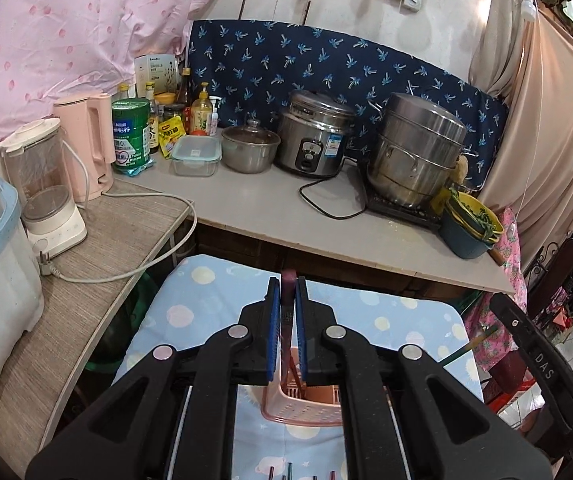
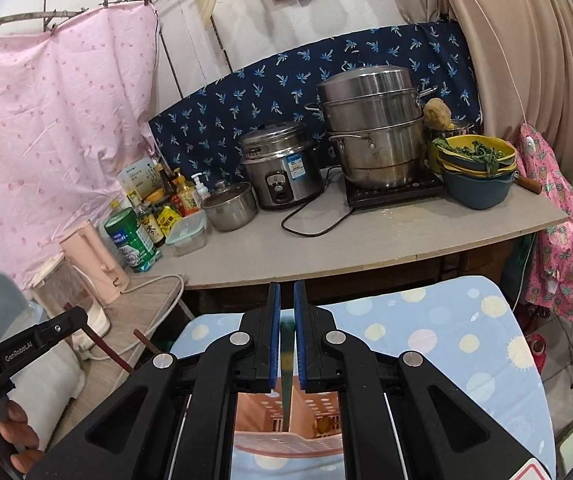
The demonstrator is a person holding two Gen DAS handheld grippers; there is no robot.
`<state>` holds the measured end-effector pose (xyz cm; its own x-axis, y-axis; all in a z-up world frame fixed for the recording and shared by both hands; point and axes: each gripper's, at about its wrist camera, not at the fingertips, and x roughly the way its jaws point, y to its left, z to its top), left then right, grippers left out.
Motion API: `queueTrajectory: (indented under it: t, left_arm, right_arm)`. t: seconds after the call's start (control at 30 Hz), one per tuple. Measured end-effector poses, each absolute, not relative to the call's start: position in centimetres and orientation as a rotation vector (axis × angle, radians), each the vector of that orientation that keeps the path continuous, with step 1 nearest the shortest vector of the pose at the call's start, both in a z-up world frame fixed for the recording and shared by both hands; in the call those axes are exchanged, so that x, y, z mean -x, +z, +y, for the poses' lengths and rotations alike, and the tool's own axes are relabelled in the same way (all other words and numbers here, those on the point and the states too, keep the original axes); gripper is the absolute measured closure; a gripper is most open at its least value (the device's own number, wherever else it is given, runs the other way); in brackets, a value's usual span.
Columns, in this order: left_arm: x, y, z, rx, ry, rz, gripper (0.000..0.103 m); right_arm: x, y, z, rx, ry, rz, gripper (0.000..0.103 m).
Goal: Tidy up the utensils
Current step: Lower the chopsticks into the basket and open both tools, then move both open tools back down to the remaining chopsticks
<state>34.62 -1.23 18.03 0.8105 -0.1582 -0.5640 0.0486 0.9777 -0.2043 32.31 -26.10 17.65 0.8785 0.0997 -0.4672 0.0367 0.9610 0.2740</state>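
Both grippers hung above the pink basket (image 1: 302, 402), which stood on the dotted blue cloth (image 1: 398, 320) and served as the mark for everything else. Directly over the basket, the left gripper (image 1: 287, 300) was closed on a dark red chopstick (image 1: 288, 280), its blue pads (image 1: 274, 316) pinching the stick so that the tip stood up just past the fingertips and the lower part ran down into the basket. The right gripper (image 2: 285, 304) was likewise closed, on a dark green chopstick (image 2: 286, 384) that hung down between its pads (image 2: 273, 328) toward the basket's (image 2: 310, 408) inside. In the left view that green stick (image 1: 474, 344) showed right of the basket, under the right gripper's black body; in the right view the red stick (image 2: 112, 354) showed left of it, with the person's hand (image 2: 14, 432) on the left gripper's handle. On the cloth nearer than the basket, several coloured stick ends (image 1: 290, 474) peeped out beneath the left gripper. Left of the basket stood a blender (image 1: 42, 184) and a pink kettle (image 1: 86, 144) on a woven-topped side table (image 1: 98, 256). Beyond the basket ran a grey counter (image 1: 270, 208) with a small lidded pot (image 1: 249, 148), a rice cooker (image 1: 312, 136), a steel steamer (image 1: 416, 148) and stacked bowls (image 1: 468, 228), backed by a blue patterned cloth (image 1: 326, 56).
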Motion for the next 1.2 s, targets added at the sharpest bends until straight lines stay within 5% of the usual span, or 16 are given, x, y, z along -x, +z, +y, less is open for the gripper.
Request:
queueTrajectory:
  t: [0.17,0.27,0.73,1.2]
  left_arm:
    - [-34.1,17.8,-0.9,0.189,-0.103,0.616,0.075]
    - [-33.3,18.0,-0.8,0.175,-0.093,0.61,0.069]
    - [-26.7,15.7,-0.2,0.094,-0.065,0.615,0.068]
    - [-19.0,7.1,1.8,0.04,-0.038,0.758,0.068]
  right_arm:
    - [-31.4,18.2,-26.0,-0.267,0.029,0.486,0.08]
    - [-30.5,18.5,-25.9,-0.264,0.035,0.483,0.078]
    - [-23.1,16.1,-23.6,-0.217,0.077,0.522,0.073]
    - [-13.4,8.5,-21.3,-0.199,0.097,0.663,0.073]
